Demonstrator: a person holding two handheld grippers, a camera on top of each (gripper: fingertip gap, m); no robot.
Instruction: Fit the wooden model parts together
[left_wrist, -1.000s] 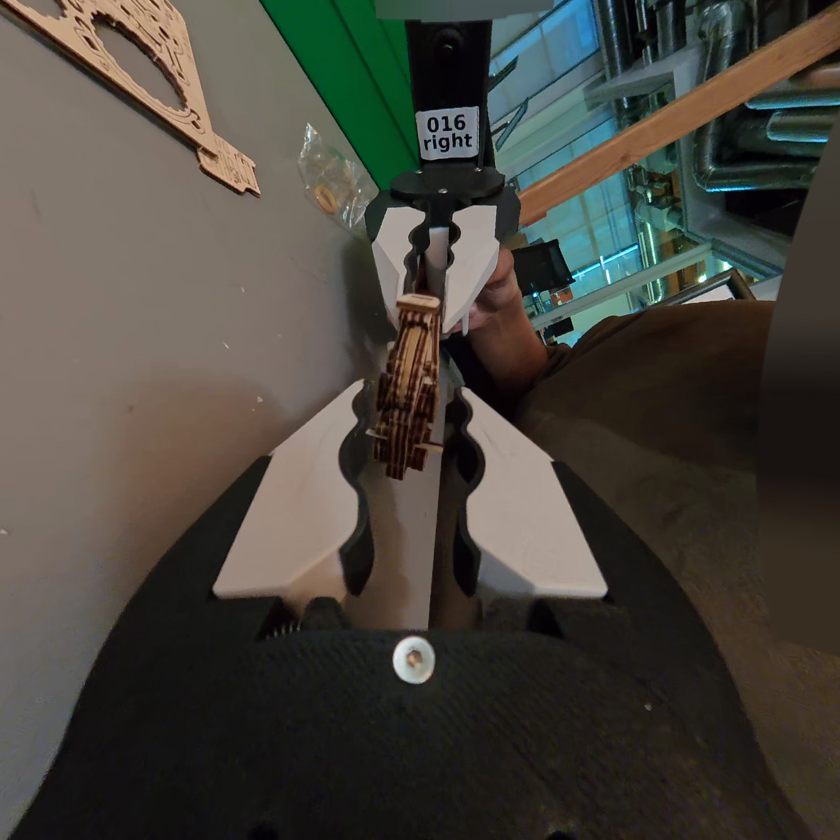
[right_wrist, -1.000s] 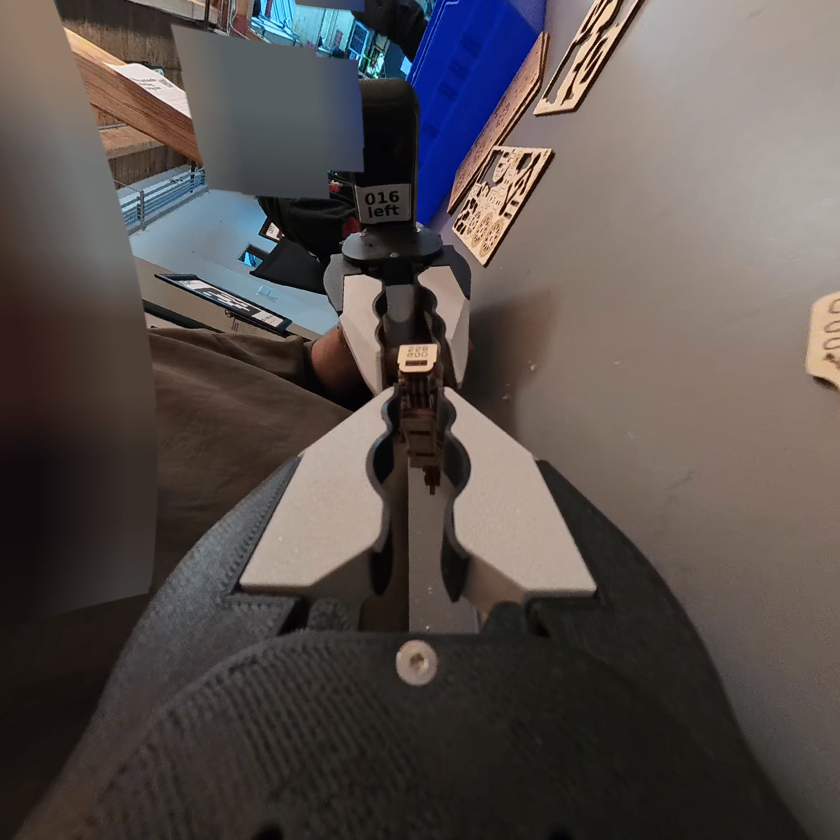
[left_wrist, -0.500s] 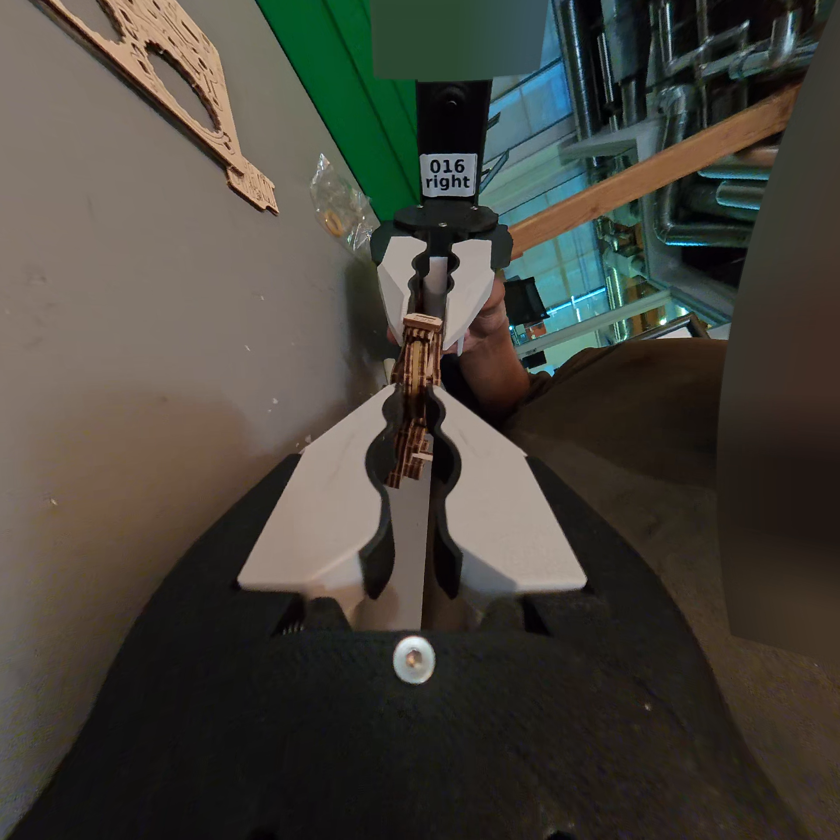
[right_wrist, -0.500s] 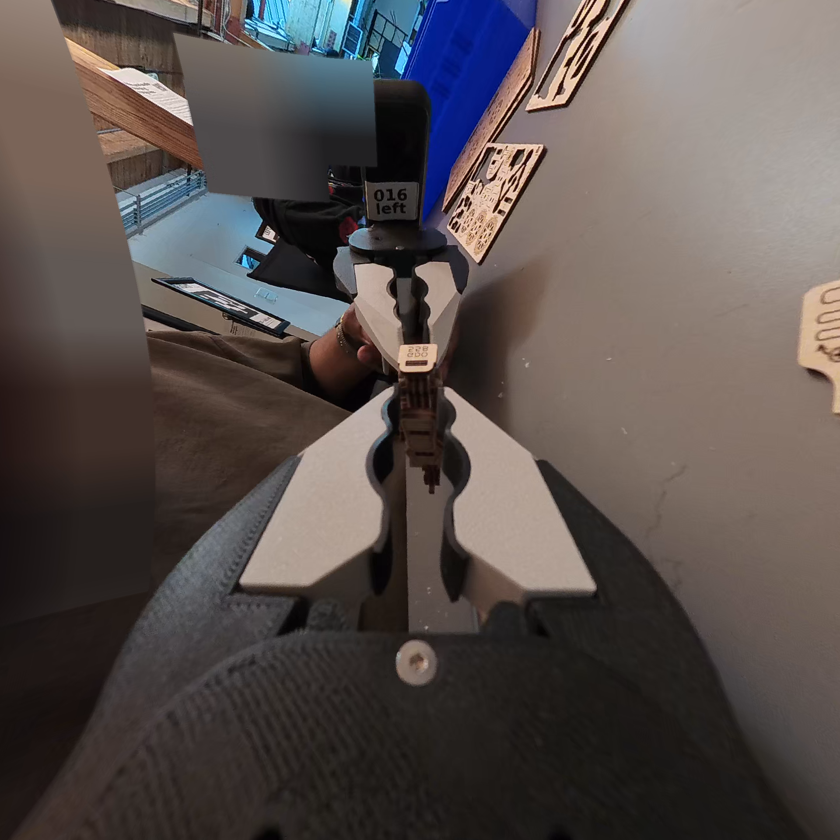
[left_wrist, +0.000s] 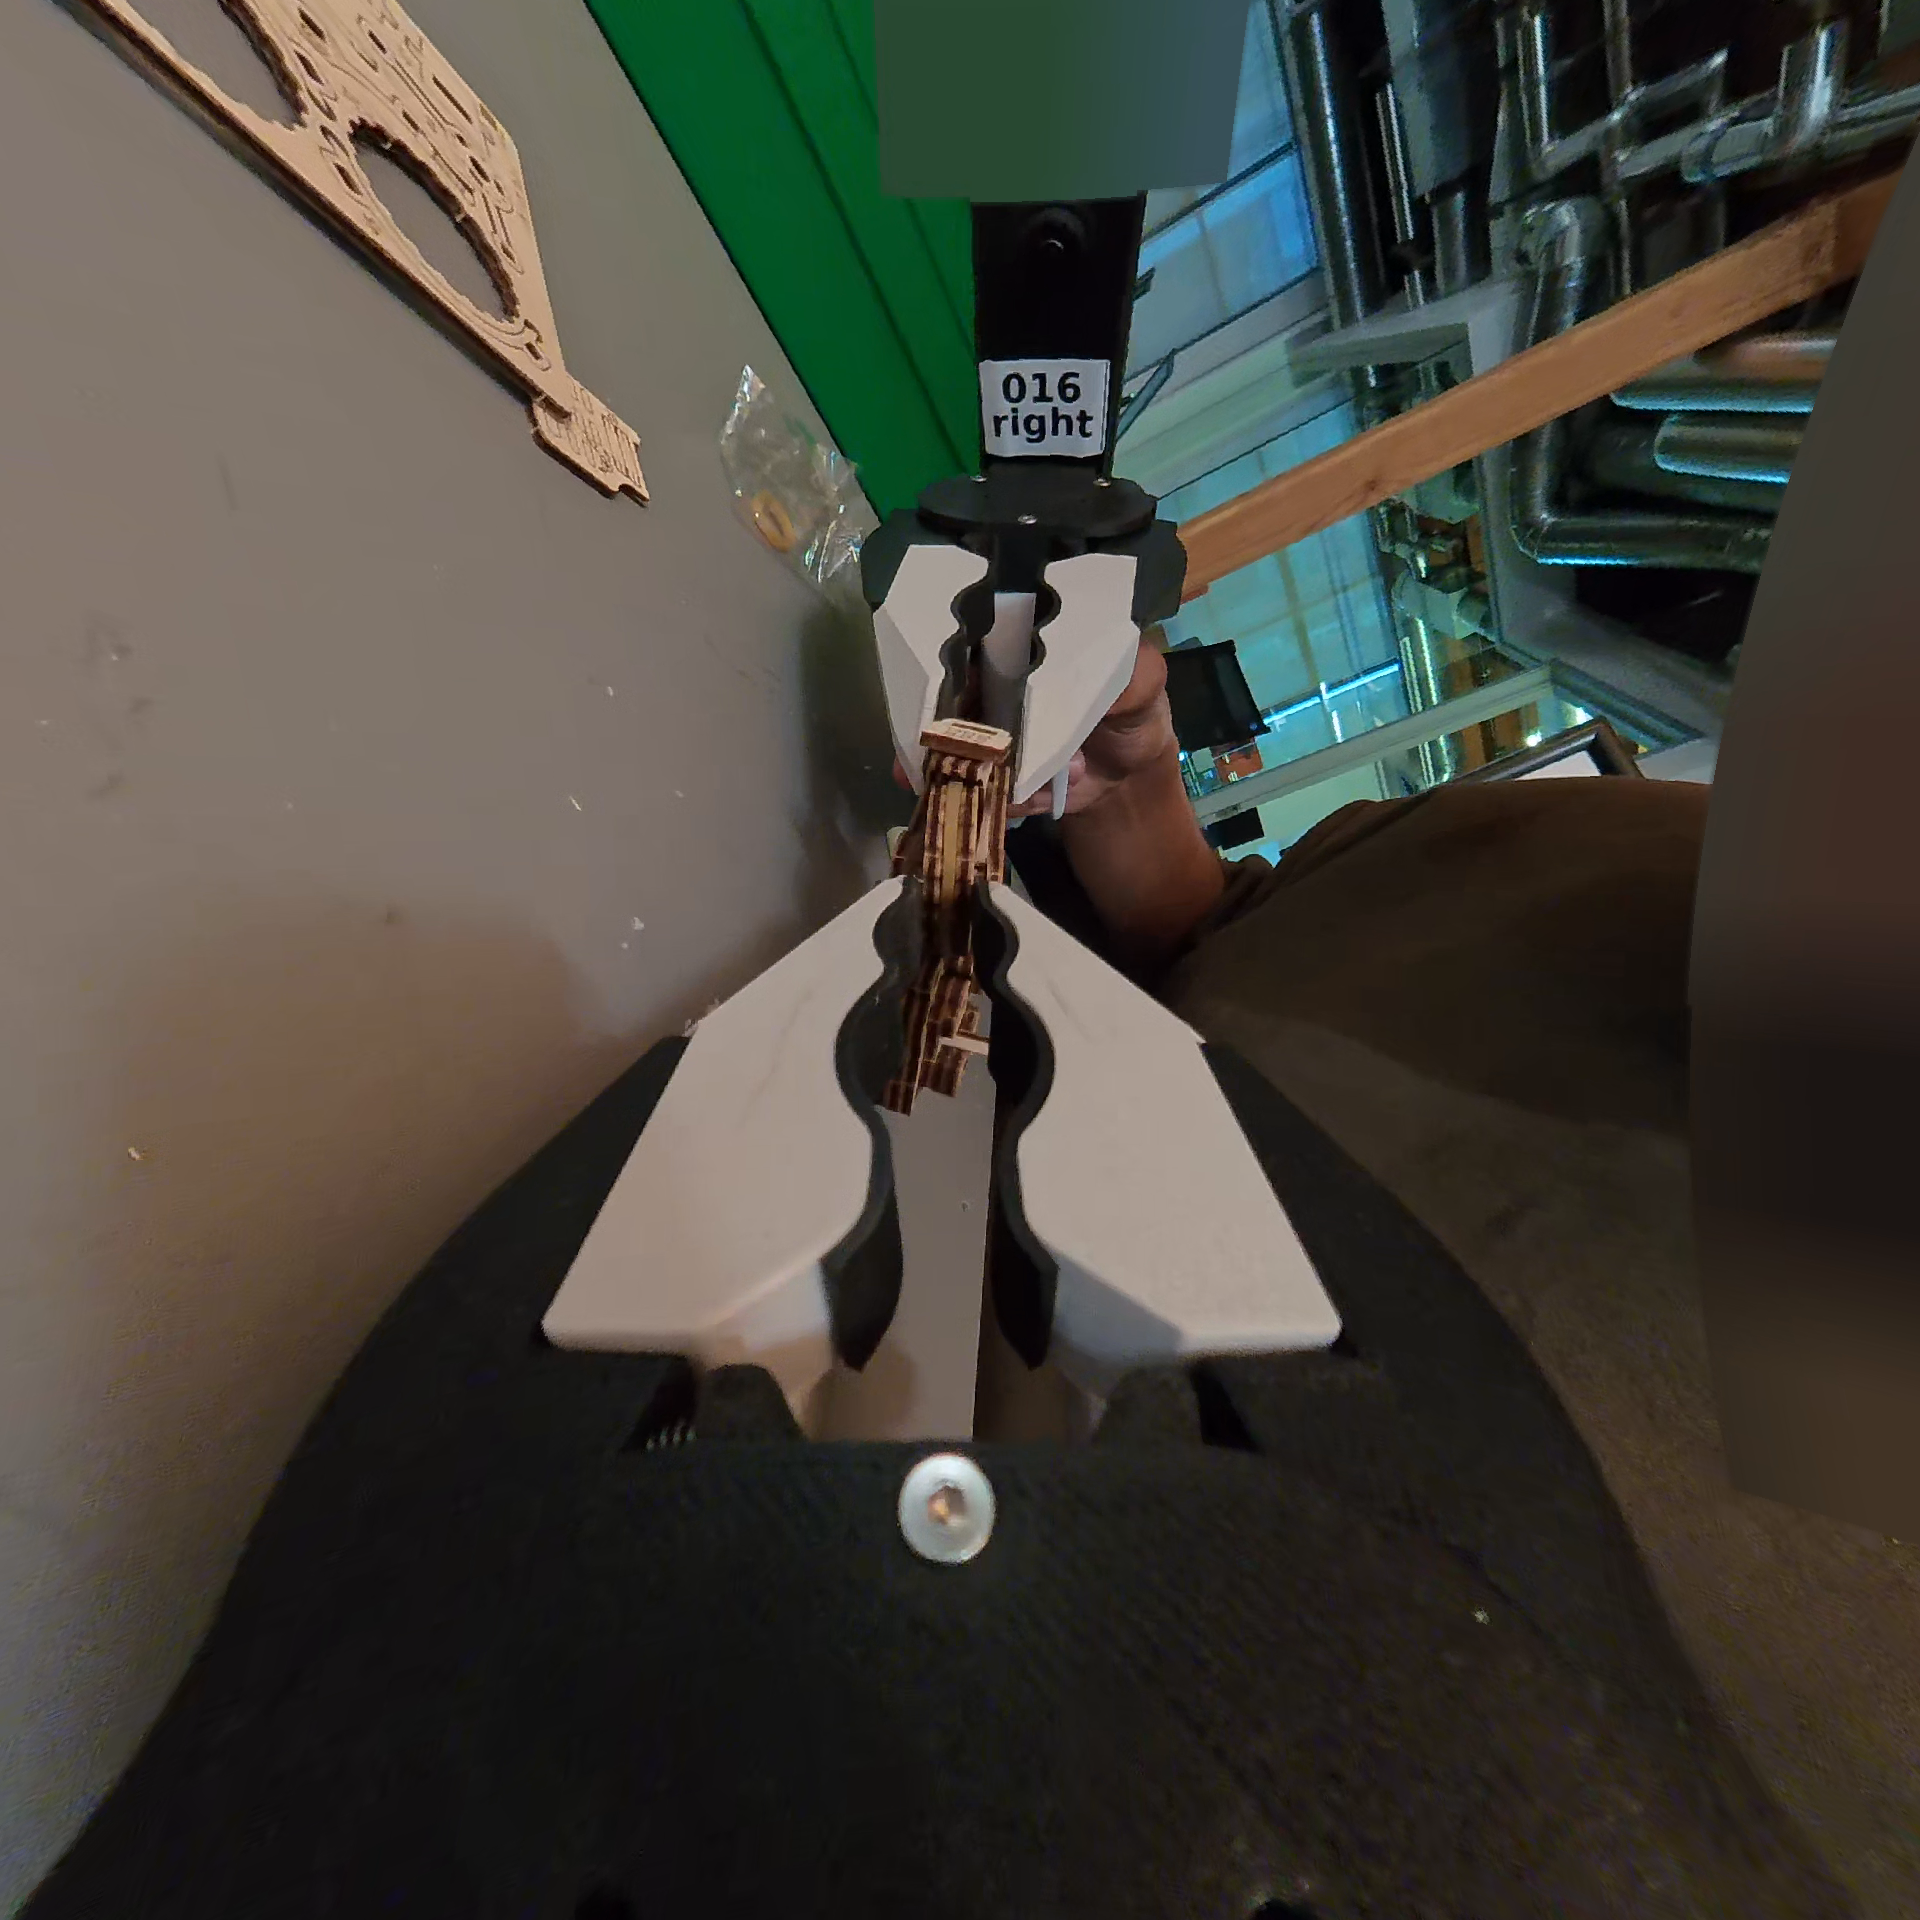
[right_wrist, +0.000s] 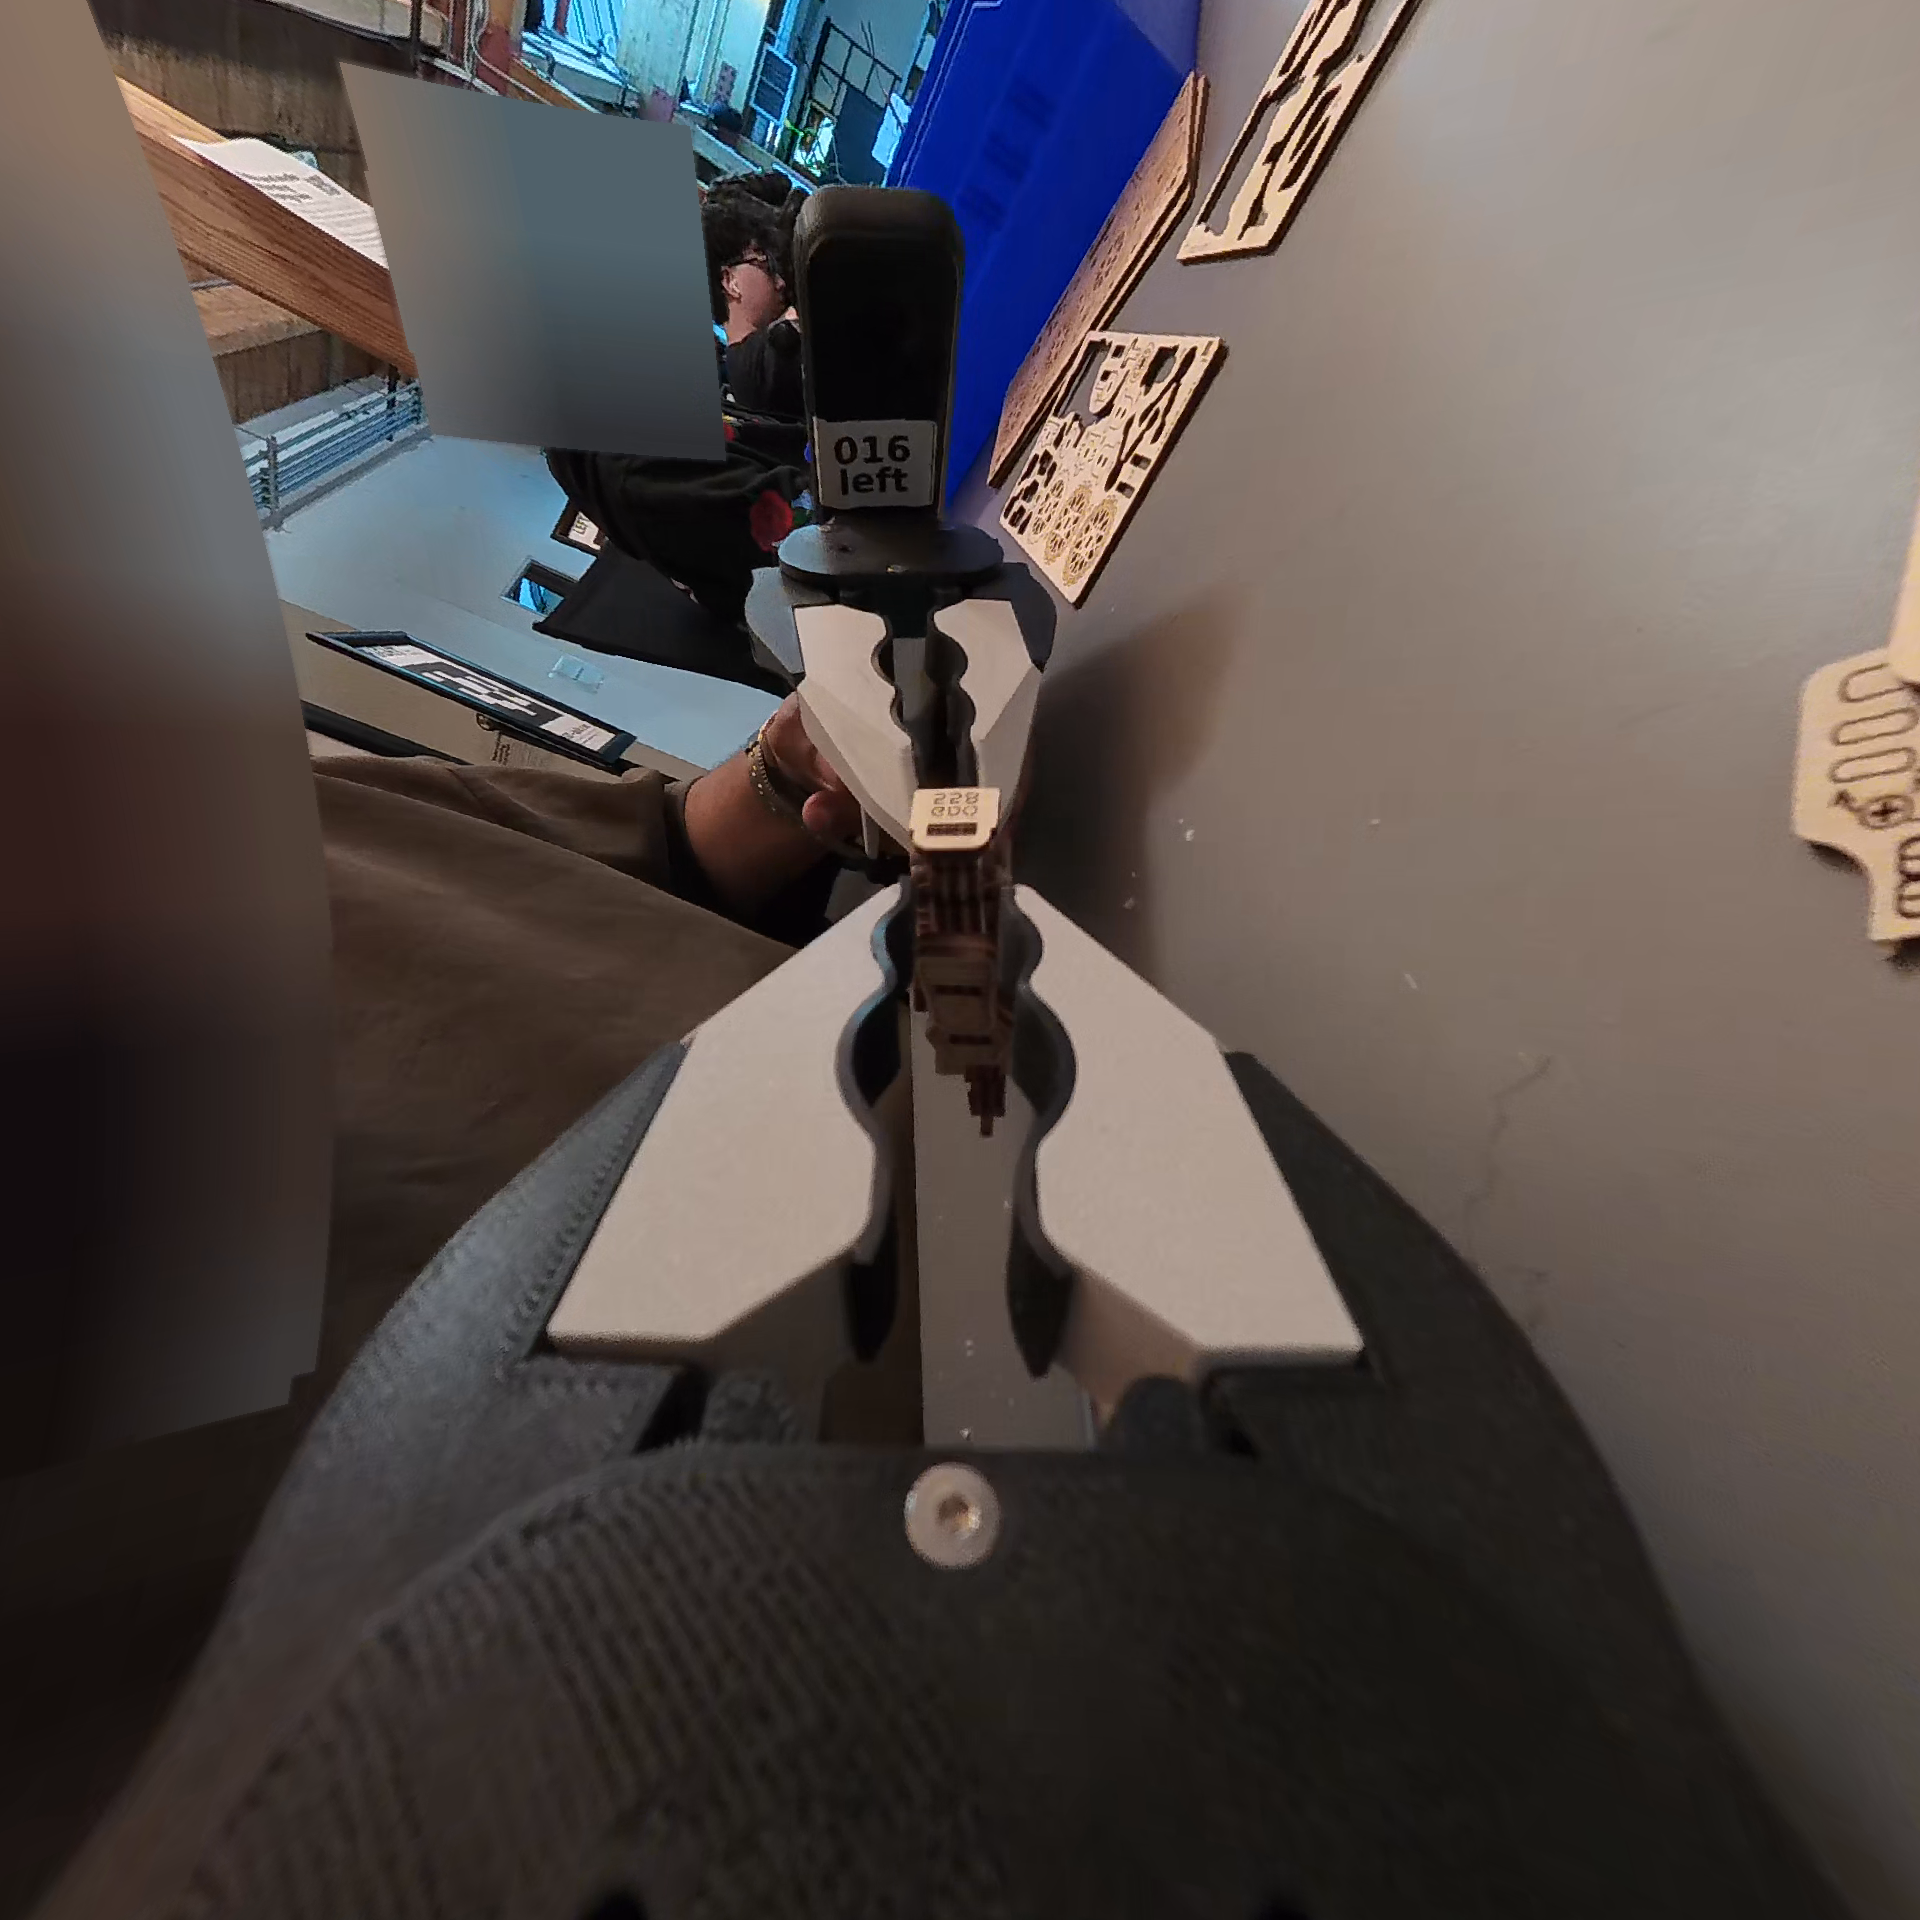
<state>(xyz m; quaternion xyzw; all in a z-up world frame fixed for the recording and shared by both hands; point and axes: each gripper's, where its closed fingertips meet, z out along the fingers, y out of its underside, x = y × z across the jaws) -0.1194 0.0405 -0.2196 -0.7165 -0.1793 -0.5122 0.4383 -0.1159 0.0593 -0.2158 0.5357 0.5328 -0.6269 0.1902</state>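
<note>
Facing tip to tip, two grippers are seen: the left gripper (left_wrist: 948, 896) and right gripper (right_wrist: 961, 902) are each narrowed onto one wooden model (left_wrist: 948, 883) between them. Three cut-out wooden sheets (right_wrist: 1117, 457) lie farther off on the grey table (right_wrist: 1507, 644).

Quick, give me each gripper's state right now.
Left gripper: shut on the wooden model.
Right gripper: shut on the wooden model's other end.

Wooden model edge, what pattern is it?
Model: light and dark brown stripes, clearest in the left wrist view.
</note>
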